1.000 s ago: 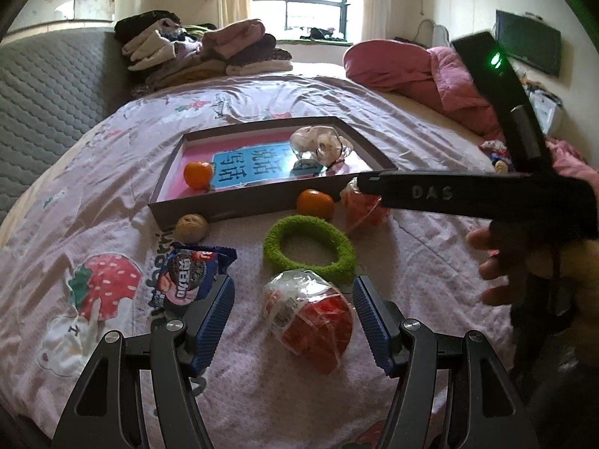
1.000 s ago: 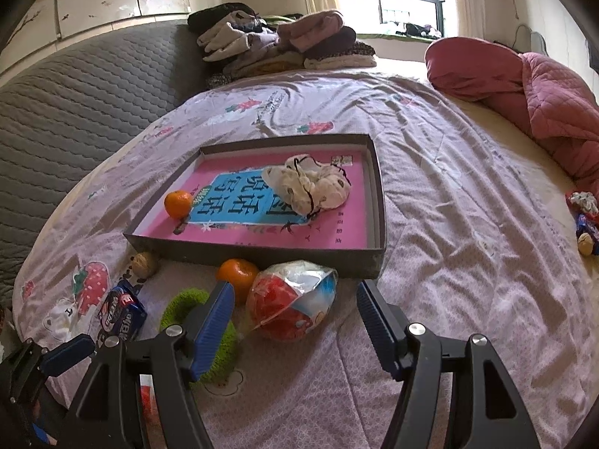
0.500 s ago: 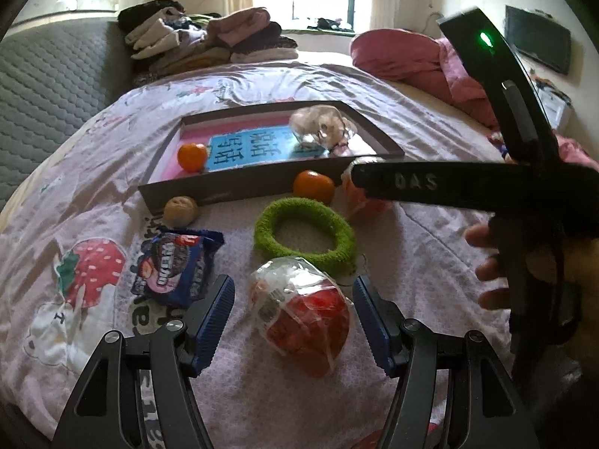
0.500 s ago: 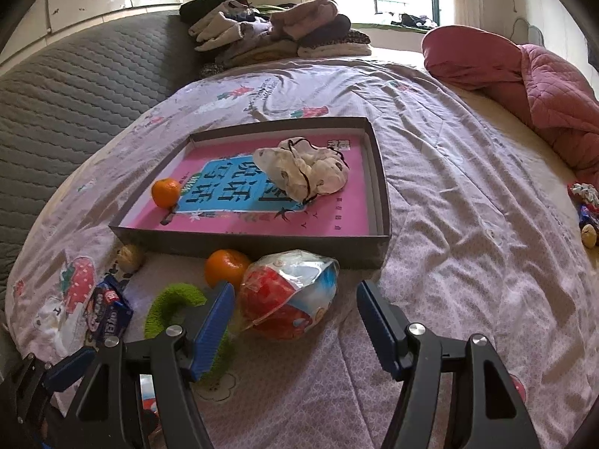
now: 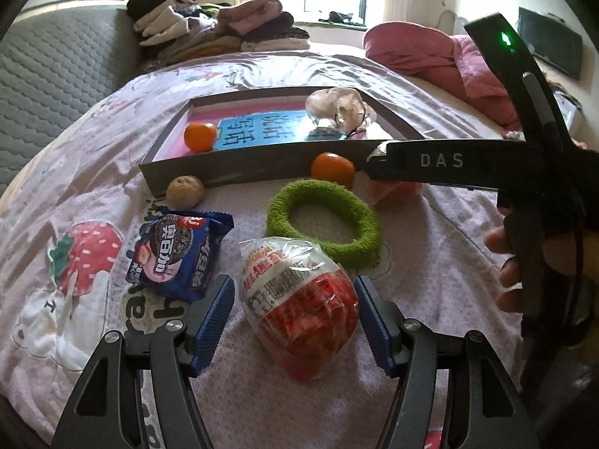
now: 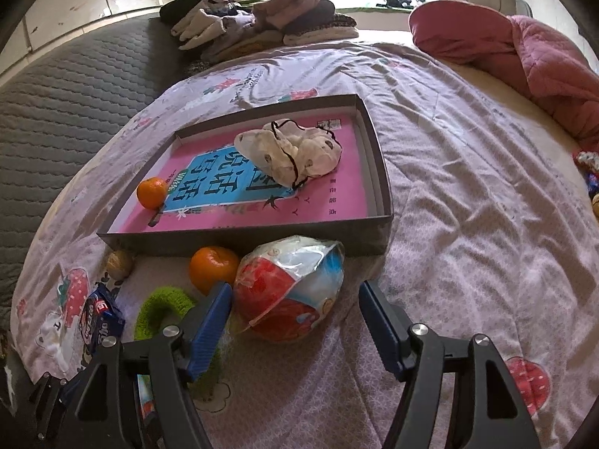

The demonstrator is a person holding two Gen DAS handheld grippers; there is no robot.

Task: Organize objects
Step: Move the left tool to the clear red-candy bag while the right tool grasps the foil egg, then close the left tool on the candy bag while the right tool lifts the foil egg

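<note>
On a bed spread with a pink strawberry-print sheet [image 5: 93, 157], I hold both grippers low over a scatter of small goods in front of a shallow grey tray [image 6: 239, 237]. My left gripper [image 5: 294, 305] has its blue pads spread to either side of a red snack packet in clear wrap [image 5: 299, 299], the packet lying on the sheet between them with a sliver of gap on each side; I see no pad pressing on it. My right gripper [image 6: 295, 305] stands wider, its jaws having just been opening, around a red, white and blue wrapped ball [image 6: 290, 288] that rests against the tray's near wall; the left pad is at the wrapper's edge, the right pad clear of it. A green fuzzy ring [image 5: 324, 224] lies between the two packets, with a loose orange [image 6: 213, 267] at the tray's near wall just beyond it. To the left lie a blue cookie packet [image 5: 179, 252] and a walnut [image 5: 185, 191]. Inside the tray sit a second orange [image 6: 151, 192] at the left and a crumpled spotted cloth [image 6: 292, 151] toward the far right, on a pink and blue printed sheet [image 6: 224, 187].
</note>
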